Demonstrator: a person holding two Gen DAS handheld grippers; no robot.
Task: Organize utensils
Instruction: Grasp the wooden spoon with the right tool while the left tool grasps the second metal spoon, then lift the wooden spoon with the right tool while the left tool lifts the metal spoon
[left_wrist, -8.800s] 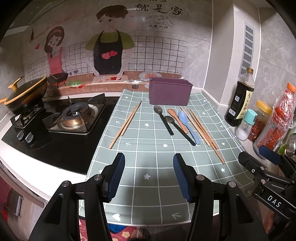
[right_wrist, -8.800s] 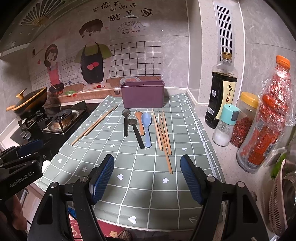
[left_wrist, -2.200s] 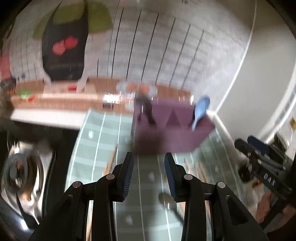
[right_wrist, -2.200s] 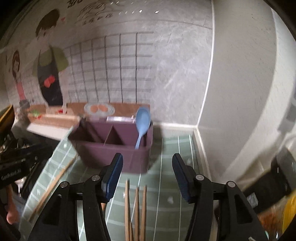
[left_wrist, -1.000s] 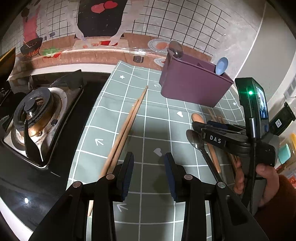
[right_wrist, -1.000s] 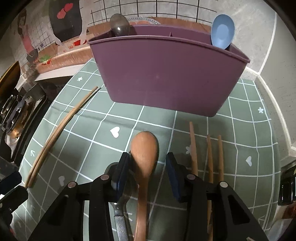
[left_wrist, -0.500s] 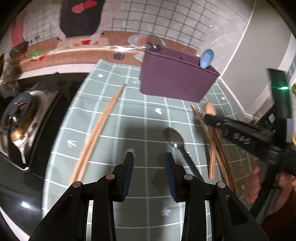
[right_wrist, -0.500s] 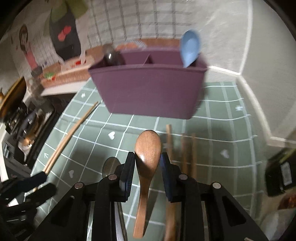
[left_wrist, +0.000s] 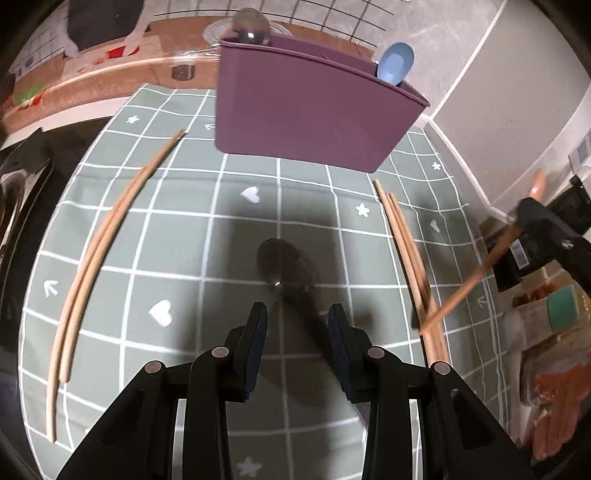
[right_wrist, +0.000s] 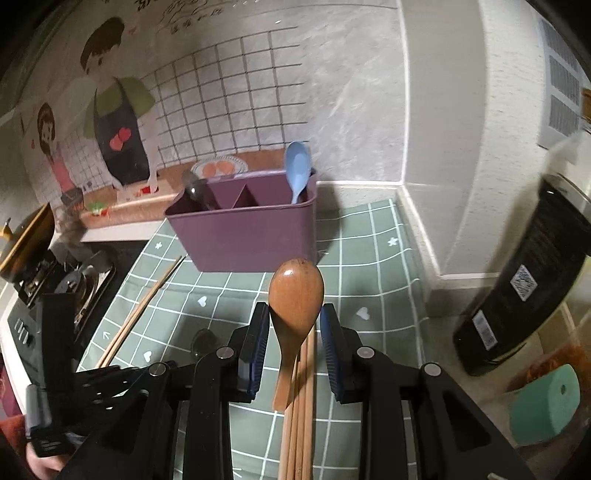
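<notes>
The purple utensil holder (right_wrist: 255, 236) stands at the back of the green checked mat (left_wrist: 207, 229) on my table, divided into compartments: a metal spoon (right_wrist: 194, 190) leans out of the left one and a blue spoon (right_wrist: 297, 170) stands bowl-up in the right one, while the middle one looks empty from where I see it. My right tongs (right_wrist: 293, 328) are closed on the wooden spoon (right_wrist: 295, 306), gripping it just under the bowl, with the bowl up and the handle hanging down clear of the mat. My left tongs (left_wrist: 297, 330) stand partly apart with nothing between the pads, hovering over the dark metal spoon (left_wrist: 284, 266) that lies on the mat; its handle runs under my tongs and is blurred in their shadow. One pair of chopsticks (left_wrist: 96, 236) lies along the left of the mat, and another bundle of chopsticks (left_wrist: 406, 251) lies on the right, its near end hidden behind my tongs in the right wrist view. A dark sauce bottle (right_wrist: 517, 295) at the right edge is smeared by motion, and a teal-capped jar (right_wrist: 543, 402) beside it is cut off by the frame
</notes>
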